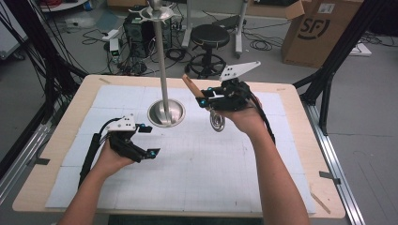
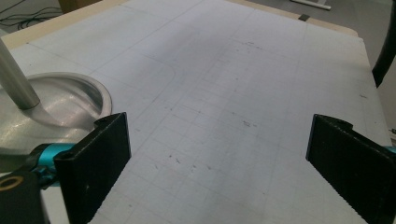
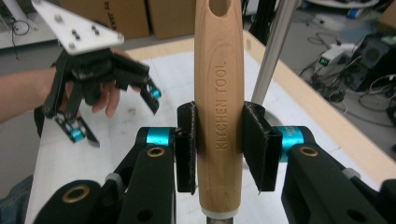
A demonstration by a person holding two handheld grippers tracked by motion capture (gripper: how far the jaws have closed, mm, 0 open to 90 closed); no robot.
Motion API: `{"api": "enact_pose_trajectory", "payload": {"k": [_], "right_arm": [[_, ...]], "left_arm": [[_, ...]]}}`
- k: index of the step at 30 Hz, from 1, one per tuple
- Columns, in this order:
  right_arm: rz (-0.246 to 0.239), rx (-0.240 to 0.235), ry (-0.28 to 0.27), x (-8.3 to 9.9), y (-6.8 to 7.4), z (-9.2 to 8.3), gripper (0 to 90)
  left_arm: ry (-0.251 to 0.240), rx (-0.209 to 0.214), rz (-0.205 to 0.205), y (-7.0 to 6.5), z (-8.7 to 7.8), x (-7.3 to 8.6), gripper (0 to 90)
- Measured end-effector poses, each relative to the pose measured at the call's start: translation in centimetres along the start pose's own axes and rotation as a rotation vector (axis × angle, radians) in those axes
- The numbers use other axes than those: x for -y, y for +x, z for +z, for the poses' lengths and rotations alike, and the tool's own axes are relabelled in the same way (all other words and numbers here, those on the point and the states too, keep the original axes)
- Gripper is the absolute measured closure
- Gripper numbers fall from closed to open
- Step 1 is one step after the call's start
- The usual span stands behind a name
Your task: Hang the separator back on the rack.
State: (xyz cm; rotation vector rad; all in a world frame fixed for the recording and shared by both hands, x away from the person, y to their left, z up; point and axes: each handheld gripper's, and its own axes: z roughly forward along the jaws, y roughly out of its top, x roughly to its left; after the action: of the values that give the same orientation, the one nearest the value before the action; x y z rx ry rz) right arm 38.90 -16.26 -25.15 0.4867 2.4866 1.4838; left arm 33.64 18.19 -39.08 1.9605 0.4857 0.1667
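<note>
The table (image 1: 300,154) is a light wooden board, and a white gridded mat (image 1: 206,173) covers most of its top.

On the far half of the mat stands a metal stand (image 1: 163,70): a round, dished base plate (image 1: 166,113) with a straight vertical pole rising from its centre. In the left gripper view the base plate (image 2: 60,105) lies at the left edge, just beyond the left-hand jaw.

The right gripper (image 1: 213,99) is held above the mat, to the right of the stand and well apart from the left gripper (image 1: 146,139). Its jaws are pressed against the wooden handle (image 3: 219,107) of a kitchen tool (image 1: 206,105), one pad on each side of the handle (the lettering KITCHEN TOOL runs along the wood between the pads). In the high view the handle points up and away toward the pole, and the metal working end (image 1: 217,123) hangs below the person's right hand (image 1: 244,117), clear of the mat. The exact form of that metal end cannot be told.

The left gripper rests low over the near left part of the mat, in front of the stand. Its jaws are spread wide with nothing between them; bare mat (image 2: 224,107) lies in the gap. In the right gripper view the left gripper (image 3: 116,112) appears at the upper left with the same spread jaws.
</note>
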Motion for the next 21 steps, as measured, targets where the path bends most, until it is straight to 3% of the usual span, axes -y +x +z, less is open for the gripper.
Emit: {"api": "enact_pose_trajectory", "payload": {"k": [3, 14, 21], "right_arm": [[0.01, 0.006, -0.041, -0.7, -0.4, -0.5, 67.4], [-0.009, 0.015, -0.106, -3.7, -2.0, -0.9, 67.3], [-0.021, 0.026, -0.114, -5.5, -2.2, -0.9, 67.3]], "left_arm": [[-0.001, 0.003, -0.002, 0.0, 0.0, 0.0, 7.1], [-0.001, 0.002, -0.001, 0.0, 0.0, 0.0, 7.1], [-0.005, 0.003, -0.005, 0.0, 0.0, 0.0, 7.1]]}}
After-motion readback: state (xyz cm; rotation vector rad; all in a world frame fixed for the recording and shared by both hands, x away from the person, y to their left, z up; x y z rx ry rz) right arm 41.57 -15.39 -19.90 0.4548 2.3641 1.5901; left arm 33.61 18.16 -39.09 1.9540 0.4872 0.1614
